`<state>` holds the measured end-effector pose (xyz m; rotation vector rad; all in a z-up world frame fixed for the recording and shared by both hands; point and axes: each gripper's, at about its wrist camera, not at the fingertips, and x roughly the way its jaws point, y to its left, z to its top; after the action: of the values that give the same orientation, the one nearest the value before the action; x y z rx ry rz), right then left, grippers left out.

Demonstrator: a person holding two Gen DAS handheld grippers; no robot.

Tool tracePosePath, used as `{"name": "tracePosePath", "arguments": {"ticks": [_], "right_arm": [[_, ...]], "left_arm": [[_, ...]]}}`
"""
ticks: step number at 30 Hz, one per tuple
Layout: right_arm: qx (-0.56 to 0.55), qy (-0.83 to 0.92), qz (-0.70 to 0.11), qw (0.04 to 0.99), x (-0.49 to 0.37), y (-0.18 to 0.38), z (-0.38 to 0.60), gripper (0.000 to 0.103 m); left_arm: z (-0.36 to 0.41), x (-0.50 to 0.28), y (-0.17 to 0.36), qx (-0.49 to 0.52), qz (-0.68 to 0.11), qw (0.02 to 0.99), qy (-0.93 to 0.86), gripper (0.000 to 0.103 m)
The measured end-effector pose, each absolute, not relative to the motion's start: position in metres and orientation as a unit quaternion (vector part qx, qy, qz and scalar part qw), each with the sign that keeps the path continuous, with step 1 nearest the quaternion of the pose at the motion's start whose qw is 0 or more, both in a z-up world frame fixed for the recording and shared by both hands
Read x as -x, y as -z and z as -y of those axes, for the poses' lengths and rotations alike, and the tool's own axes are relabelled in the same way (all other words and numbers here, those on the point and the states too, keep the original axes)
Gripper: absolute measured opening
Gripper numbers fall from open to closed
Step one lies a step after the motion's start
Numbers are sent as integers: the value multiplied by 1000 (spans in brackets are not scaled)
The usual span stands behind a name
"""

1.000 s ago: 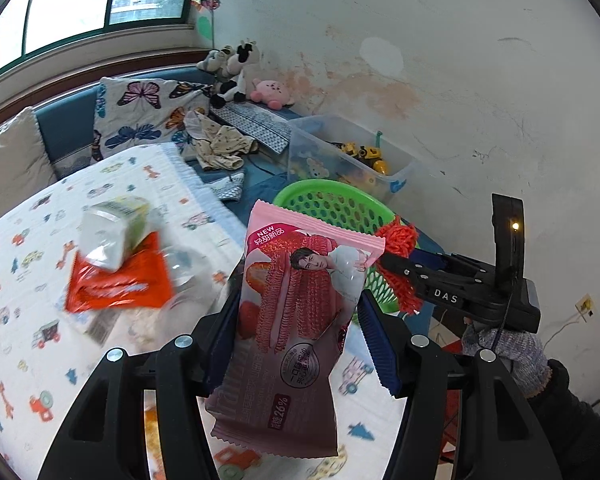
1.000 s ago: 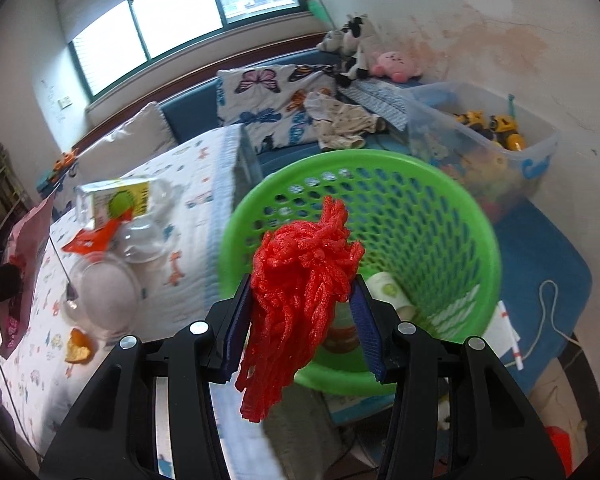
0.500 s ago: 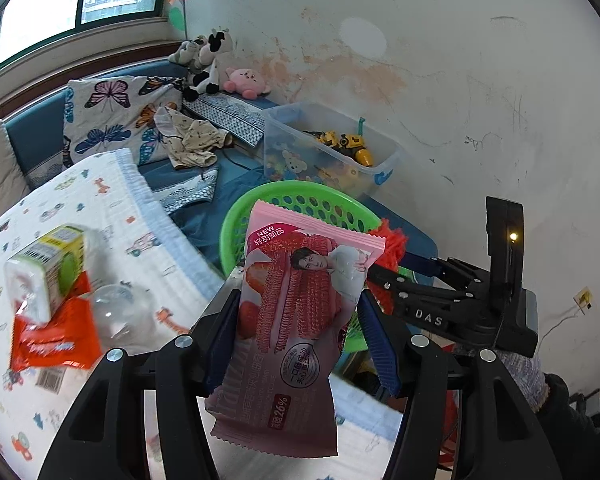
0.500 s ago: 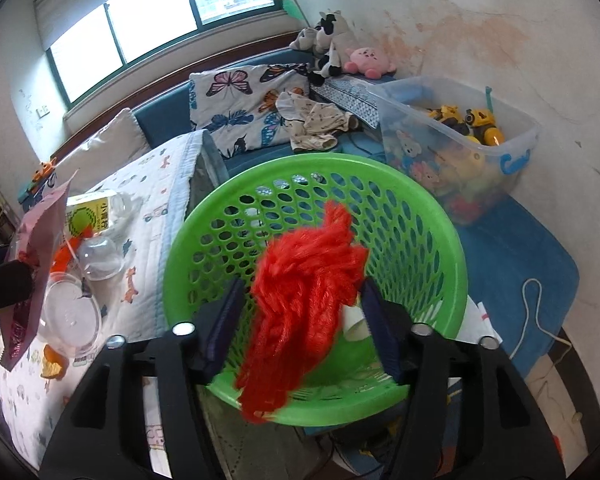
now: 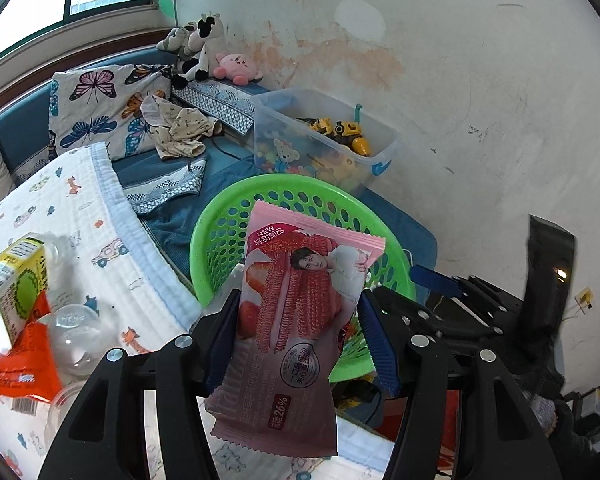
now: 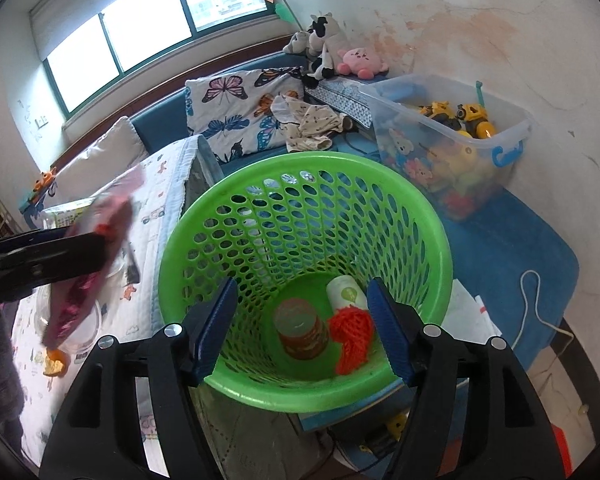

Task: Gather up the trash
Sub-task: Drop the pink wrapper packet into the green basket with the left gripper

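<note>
Bed: at the far left we see a white printed blanket point(image 5: 112, 240) carrying a green-and-yellow carton point(image 5: 14, 280), an orange wrapper point(image 5: 18, 364) and a clear plastic cup point(image 5: 76, 336).
Left gripper point(image 5: 300, 344): we find its fingers clamped on a pink snack wrapper point(image 5: 288, 328), which hangs between them in front of the near rim of the basket.
Green basket point(image 6: 300, 176): it stands just beside the bed edge; at its bottom we see a red net bag point(image 6: 350, 332), a brown can point(image 6: 300, 328) and a pale cup point(image 6: 344, 290).
Right gripper point(image 6: 300, 328): over the basket mouth, we see its fingers apart and opening wider, nothing between them.
Toy bin point(image 6: 460, 136): clear plastic, full of toys, further right against the wall.
</note>
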<state>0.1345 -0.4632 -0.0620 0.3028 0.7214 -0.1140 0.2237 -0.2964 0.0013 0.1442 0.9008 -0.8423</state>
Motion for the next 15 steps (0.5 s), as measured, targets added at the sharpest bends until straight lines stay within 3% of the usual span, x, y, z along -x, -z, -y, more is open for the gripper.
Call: {"name": "tracePosePath", "arguments": {"ticks": [10, 15], "right_arm": [[-153, 50, -343, 926, -120, 59, 462, 70], [-156, 49, -344, 924, -117, 61, 461, 70]], "left_arm": [[321, -235, 10, -73, -434, 812, 384, 57], [323, -234, 12, -70, -434, 812, 383, 68]]}}
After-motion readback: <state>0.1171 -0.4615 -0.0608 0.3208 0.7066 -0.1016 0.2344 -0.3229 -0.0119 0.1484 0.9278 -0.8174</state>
